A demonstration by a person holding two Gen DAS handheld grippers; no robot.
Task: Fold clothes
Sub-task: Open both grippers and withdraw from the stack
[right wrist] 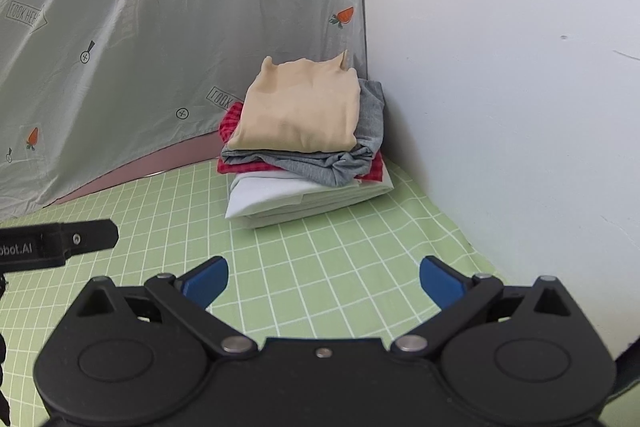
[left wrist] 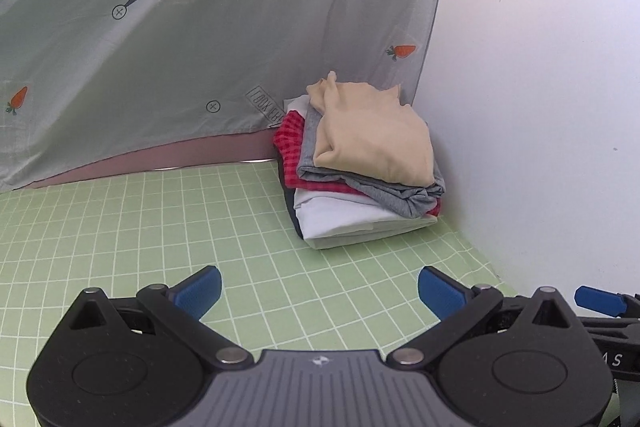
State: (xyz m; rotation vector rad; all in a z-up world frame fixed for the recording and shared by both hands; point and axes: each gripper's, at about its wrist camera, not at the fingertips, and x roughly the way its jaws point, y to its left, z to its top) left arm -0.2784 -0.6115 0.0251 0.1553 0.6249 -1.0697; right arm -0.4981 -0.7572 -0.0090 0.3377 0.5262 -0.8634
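A: Scanning from the left: grey curtain [left wrist: 160, 39] printed with carrots hanging at the back, green grid mat [left wrist: 168, 227] spreading below, bare of loose garments in both views.

B: Confirming. Left gripper [left wrist: 319, 291] hovering low over the mat, blue pads spread wide, gripping nothing.

A: Moving toward the middle: stack of folded clothes [left wrist: 360, 167] sitting in the back corner, touching the curtain and close against the white wall [left wrist: 540, 67].

B: Reading the layers top down: beige piece [right wrist: 300, 111] lying uppermost, then grey, then red checked, then white, with a dark edge peeking out at the bottom in the left view.

A: Reaching the right side: right gripper [right wrist: 324, 281] also hovering, pads likewise wide apart and empty, just beside the left one.

B: Judging the step: probably sitting between garments, or finishing, with both tools free.

A: Guessing at the next move: bringing a fresh garment onto the mat, or stopping if none is remaining.

B: Flagging the limits: not showing any unfolded pile, hands, or the near table edge; lettering on the gripper bodies getting cut off at the frame edges.
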